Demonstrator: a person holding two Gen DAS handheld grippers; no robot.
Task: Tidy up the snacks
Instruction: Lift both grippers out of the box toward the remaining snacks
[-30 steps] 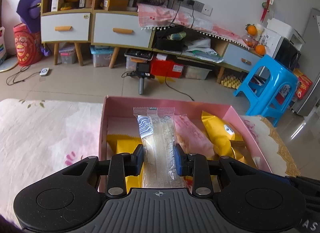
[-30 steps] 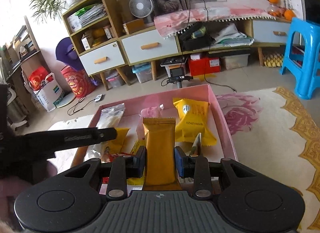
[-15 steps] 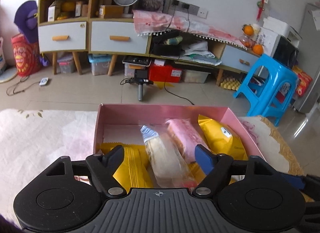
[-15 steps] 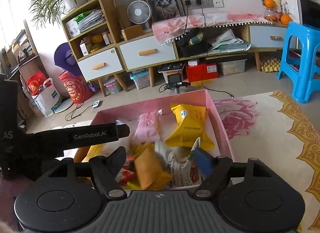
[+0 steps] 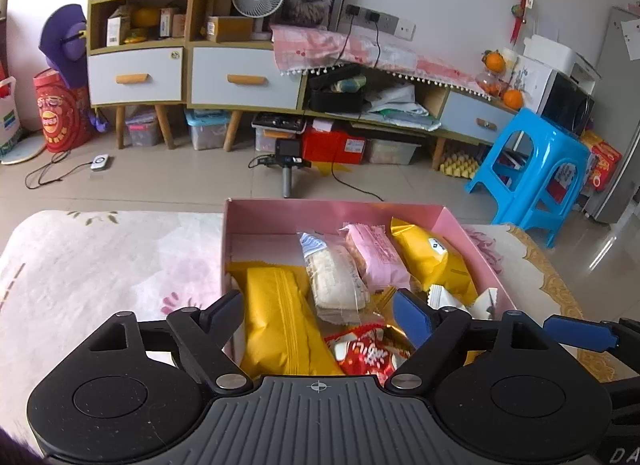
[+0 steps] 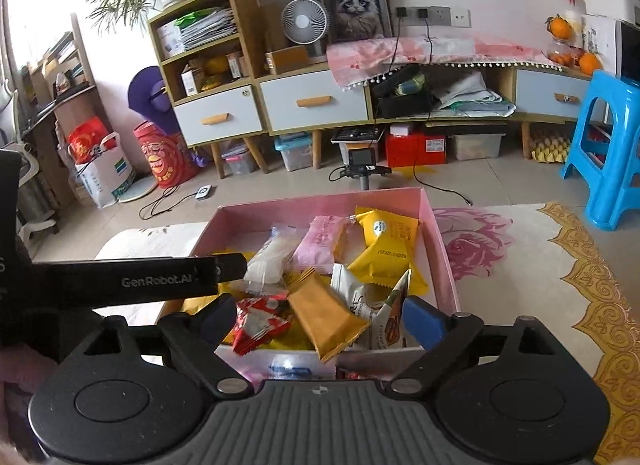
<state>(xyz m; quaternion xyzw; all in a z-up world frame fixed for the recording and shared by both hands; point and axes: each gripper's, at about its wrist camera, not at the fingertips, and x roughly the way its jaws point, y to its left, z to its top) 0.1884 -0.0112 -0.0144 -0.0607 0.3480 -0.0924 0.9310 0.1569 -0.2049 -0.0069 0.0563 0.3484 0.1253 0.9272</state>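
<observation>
Now both your grippers hang over the pink box [image 5: 344, 217] with nothing in them. The left gripper [image 5: 320, 315] has its jaws wide apart and opening more, and only loose snacks lie below the gap. The right gripper [image 6: 320, 317] is the same, spread wide and opening more, clamped on nothing. The snacks are all in the box, at the middle of both frames.

Here is what could go wrong. The snacks are in a messy heap. The orange bar packet [image 6: 326, 315] lies tilted on top of the others near the front wall, at the lower middle of the right view. If you bump it, I think it could slide out over the edge. The red packet [image 6: 256, 319] beside it is crumpled and slippery-looking, so it may pop out of a pinch. Your two grippers are also close together, and they could knock each other if both dip in at once.

The left view shows the long yellow packet [image 5: 280, 321] lying flat along the box's left wall, with the clear rice-cracker packet [image 5: 334, 283] next to it. The right view mostly hides that yellow one behind the left gripper's black arm [image 6: 132, 279]. The right view shows the box's front wall and the white packet [image 6: 354, 295], which you can barely see from the left.
</observation>
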